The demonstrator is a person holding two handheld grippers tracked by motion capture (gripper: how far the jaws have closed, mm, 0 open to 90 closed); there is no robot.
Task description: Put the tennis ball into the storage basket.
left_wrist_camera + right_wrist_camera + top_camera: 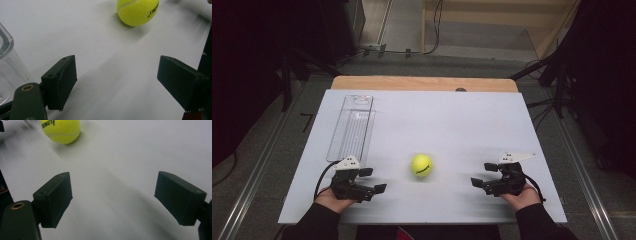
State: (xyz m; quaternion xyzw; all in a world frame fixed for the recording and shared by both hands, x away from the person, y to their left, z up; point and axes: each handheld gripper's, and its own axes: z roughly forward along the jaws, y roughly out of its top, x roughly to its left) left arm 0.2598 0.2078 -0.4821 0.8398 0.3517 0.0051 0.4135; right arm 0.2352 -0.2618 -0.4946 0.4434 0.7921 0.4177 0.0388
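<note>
Tennis ball (421,165) lies on the white desk (452,120), near the front edge, between the two grippers and apart from both.

Left gripper (371,180): jaws stand wide apart, nothing between them. In the left gripper view the ball (138,11) sits well ahead of the jaw tips, up and right of the centre line, outside the gap. Bare desk surface (75,32) shows between the jaws.

Right gripper (481,174): jaws likewise wide, nothing between them. In the right gripper view the ball (60,130) lies ahead and off to the left, beyond the left jaw tip, not in the gap.

Pose: both forearms come in from the bottom of the high view in dark sleeves, hands low over the desk. Left hand (332,199) holds its gripper with jaws turned inward to the right, toward the ball; right hand (524,196) holds its gripper with jaws turned inward to the left. Each gripper lies roughly level, a cable looping back from it.

Ball orientation: round, so no long axis. Black printed lettering faces toward the person's side; a white seam curves across the surface.

Clear plastic container (352,126), long and narrow, lies at the desk's left, long axis running away from the person, just beyond the left gripper; its edge (6,50) shows at the left of the left gripper view.
</note>
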